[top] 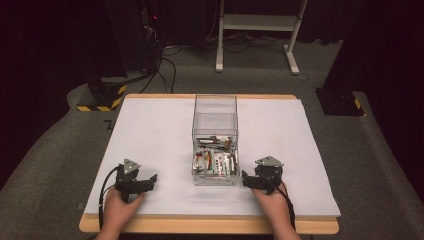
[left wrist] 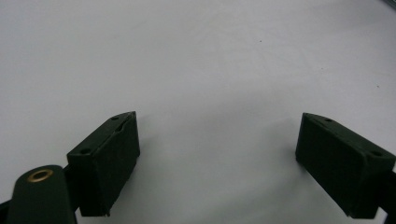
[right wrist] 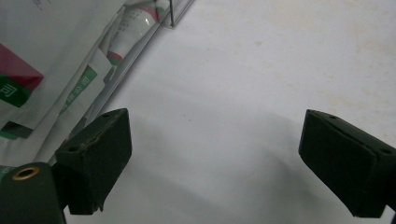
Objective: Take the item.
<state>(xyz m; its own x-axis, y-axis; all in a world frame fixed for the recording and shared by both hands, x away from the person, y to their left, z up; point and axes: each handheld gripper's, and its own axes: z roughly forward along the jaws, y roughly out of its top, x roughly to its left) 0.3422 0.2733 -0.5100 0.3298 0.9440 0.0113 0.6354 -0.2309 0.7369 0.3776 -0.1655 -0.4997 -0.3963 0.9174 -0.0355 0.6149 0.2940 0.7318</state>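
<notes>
Both grippers, left gripper (top: 150, 179) and right gripper (top: 246, 179), rest wide open and empty on the desk (top: 150, 130). The clear box (top: 215, 142) of sachets (top: 215, 162) looks light, stiff and slippery. Best gripped by a wall rim.

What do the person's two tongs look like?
Both the left tongs and right tongs are black, each topped by a grey three-cornered plate and trailing a black cable. The jaws are blocky black pads with small screw holes; a brass-ringed hole sits beside one.

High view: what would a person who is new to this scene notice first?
First, the clear plastic box at the middle of the white table, with small packets heaped in its near part. Then the two open grippers resting near the front edge: the left gripper apart from the box, the right gripper almost at its corner.
</notes>
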